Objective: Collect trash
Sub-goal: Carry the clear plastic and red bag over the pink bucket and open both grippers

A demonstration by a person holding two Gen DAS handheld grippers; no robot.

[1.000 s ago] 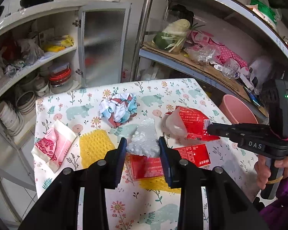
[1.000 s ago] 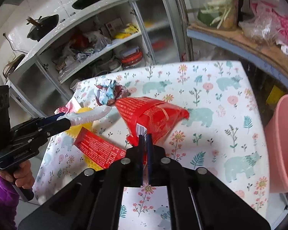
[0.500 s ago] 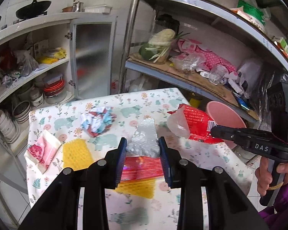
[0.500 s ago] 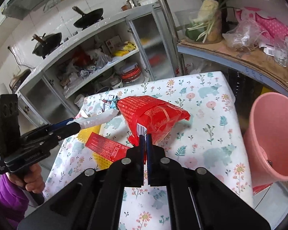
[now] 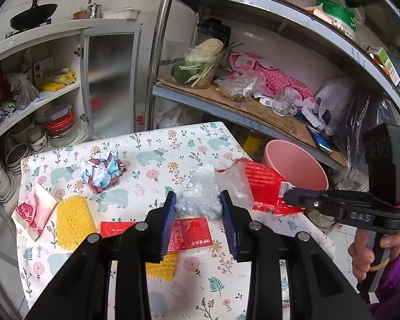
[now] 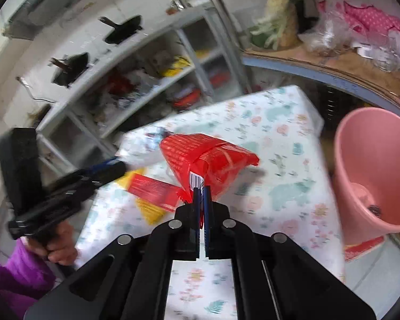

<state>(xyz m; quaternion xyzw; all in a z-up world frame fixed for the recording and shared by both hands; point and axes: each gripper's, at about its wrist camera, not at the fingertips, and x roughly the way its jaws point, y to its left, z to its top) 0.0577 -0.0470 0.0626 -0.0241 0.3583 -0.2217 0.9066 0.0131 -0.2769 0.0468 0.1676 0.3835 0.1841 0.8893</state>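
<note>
The pink bin [image 6: 373,170] stands on the floor at the right of the table [image 5: 157,138], just beside its edge, and it is where I think the trash must go. On the flowered cloth lie more pieces: a crumpled paper ball [image 5: 102,169] far left, a yellow spiky pad [image 5: 72,221] near left, a pink and white packet [image 5: 33,212] at the left edge, and a flat red wrapper [image 5: 189,233] near the middle.

My right gripper [image 6: 202,189] holds the red snack bag [image 6: 208,160] above the table. The bag looks very light, thin and slippery, and it hangs soft, so I judge the flat sealed edge is the best place to take it. The fingers there are almost together, clamped on this lower edge, with only the film between them.

My left gripper [image 5: 198,208] holds the white foam piece [image 5: 201,192] in the air, left of the red bag. It seems light and easy to crush, so I think a mild squeeze on its wide lower part is enough. The blue pads [image 5: 168,221] are moderately apart and press both its sides.
</note>
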